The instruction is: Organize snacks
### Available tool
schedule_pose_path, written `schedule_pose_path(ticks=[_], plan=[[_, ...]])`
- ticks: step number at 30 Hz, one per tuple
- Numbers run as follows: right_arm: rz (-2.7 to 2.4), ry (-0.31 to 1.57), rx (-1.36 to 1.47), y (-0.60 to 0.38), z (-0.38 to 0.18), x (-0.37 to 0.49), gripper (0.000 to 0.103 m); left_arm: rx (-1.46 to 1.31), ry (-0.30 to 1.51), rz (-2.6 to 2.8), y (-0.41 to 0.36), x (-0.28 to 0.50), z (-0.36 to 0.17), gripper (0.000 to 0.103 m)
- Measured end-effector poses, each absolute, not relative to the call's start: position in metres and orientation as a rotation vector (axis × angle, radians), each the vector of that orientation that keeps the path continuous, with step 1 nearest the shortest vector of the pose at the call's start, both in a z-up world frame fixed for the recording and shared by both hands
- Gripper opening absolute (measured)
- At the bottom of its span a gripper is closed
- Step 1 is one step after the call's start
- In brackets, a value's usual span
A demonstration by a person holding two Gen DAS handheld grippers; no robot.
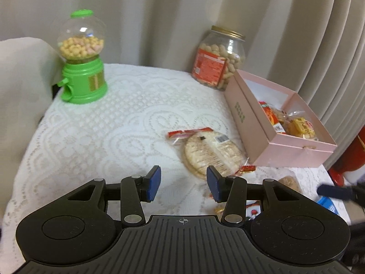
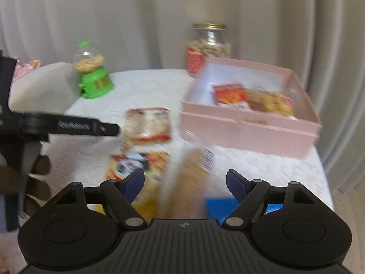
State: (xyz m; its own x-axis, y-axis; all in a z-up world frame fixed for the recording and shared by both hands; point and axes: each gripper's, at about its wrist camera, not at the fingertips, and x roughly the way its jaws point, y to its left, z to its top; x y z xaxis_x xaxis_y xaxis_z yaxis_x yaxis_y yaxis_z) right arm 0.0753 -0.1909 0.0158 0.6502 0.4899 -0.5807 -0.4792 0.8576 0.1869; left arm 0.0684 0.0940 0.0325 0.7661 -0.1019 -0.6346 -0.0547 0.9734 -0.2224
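snacks: a few packets already lie in the pink box (image 1: 255, 123); the rice cracker pack (image 1: 212, 153) and others still wait on the bench (image 1: 102, 137). left tongs (image 1: 183, 183) and right tongs (image 2: 185, 183) both spread apart, empty.

The left gripper (image 1: 183, 183) hovers level with its jaws parted and empty; the right gripper (image 2: 185, 183) is spread wider (its view is motion-blurred).
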Motion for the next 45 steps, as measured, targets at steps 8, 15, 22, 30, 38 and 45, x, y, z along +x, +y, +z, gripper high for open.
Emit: schedule_pose_path(ticks=[8,15,22,30,38,45], plan=[[0.599,0.673,-0.083,-0.122,0.047,0.111,0.080,-0.333,0.673,-0.004,0.133,0.039,0.028,0.049],[0.639,0.762,-0.255,-0.033,0.058,0.156,0.080,-0.435,0.702,0.005,0.164,0.018,0.017,0.049],[0.494,0.945,-0.258,-0.008,0.028,0.212,0.079,-0.489,0.650,-0.050,0.177,0.002,0.023,0.049],[0.614,1.069,-0.140,-0.016,0.038,0.185,0.059,-0.539,0.668,-0.057,0.185,0.001,0.014,0.049],[0.560,0.962,-0.254,-0.020,0.045,0.176,0.074,-0.548,0.668,-0.049,0.189,-0.003,0.014,0.049],[0.601,1.068,-0.069,-0.039,0.031,0.190,0.079,-0.552,0.686,-0.043,0.190,-0.001,0.009,0.049]])
